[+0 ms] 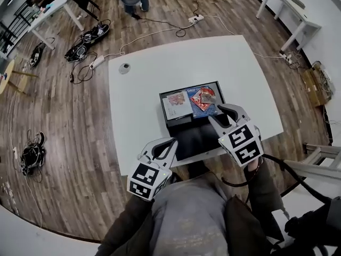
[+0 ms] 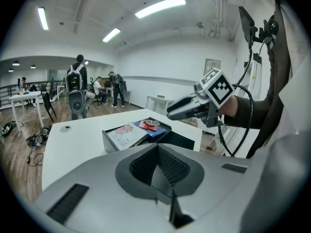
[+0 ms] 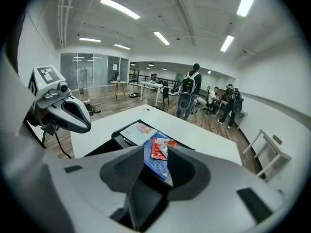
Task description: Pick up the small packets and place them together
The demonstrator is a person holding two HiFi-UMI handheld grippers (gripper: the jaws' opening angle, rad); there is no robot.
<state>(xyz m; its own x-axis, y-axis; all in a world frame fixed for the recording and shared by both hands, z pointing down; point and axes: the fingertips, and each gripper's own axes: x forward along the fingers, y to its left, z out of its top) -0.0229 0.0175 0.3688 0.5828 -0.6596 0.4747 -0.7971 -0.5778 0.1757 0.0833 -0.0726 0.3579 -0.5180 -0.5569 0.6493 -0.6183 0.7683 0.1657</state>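
A black box [image 1: 177, 123] stands near the front edge of the white table [image 1: 144, 89]. Inside it lie a white printed packet [image 1: 178, 104] on the left and a blue packet [image 1: 208, 112] on the right, with a small red packet [image 1: 203, 96] resting on the blue one. My right gripper [image 1: 217, 112] hovers open over the box's right front corner, nothing between its fingers; in the right gripper view the red packet [image 3: 159, 148] shows through the gap. My left gripper [image 1: 171, 142] hangs shut and empty near the table's front edge, short of the box.
A flat black panel [image 1: 194, 141] lies between the box and the table's front edge. A small round grey object [image 1: 124, 68] sits at the far left corner. Cables and gear litter the wooden floor [image 1: 64, 143]; people stand by other tables in the background.
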